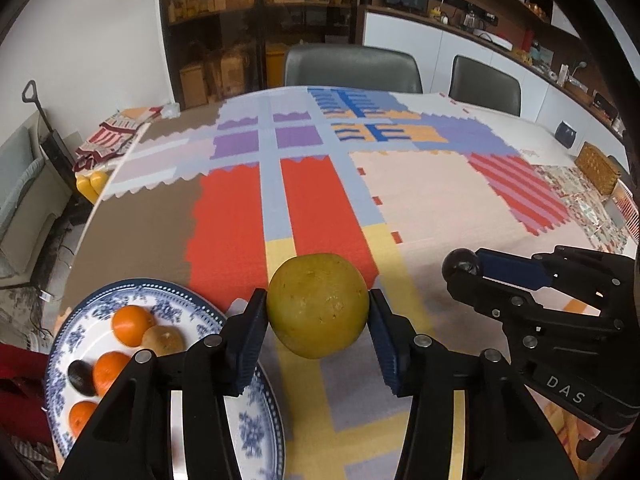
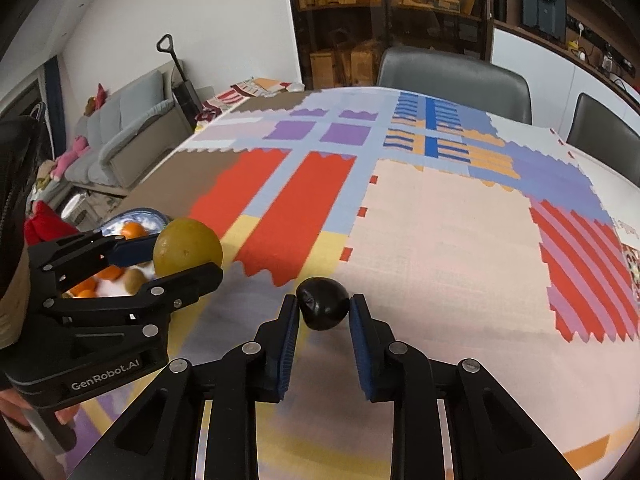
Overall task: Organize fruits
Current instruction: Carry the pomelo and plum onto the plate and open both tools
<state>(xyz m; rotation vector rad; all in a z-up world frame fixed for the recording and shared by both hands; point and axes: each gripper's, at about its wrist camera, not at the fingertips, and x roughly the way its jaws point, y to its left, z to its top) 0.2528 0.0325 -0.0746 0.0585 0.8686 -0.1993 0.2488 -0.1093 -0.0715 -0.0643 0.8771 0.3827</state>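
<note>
My left tongs (image 1: 318,312) clamp a yellow-green fruit (image 1: 317,306); my right tongs (image 2: 323,312) pinch a small dark fruit (image 2: 323,309) above the worktop (image 2: 440,240).

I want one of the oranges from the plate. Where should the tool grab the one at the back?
Grip the back orange across its round middle, coming down from above. A brownish fruit touches its right side, so set the fingers front and back, clear of the blue-and-white plate's rim.
</note>
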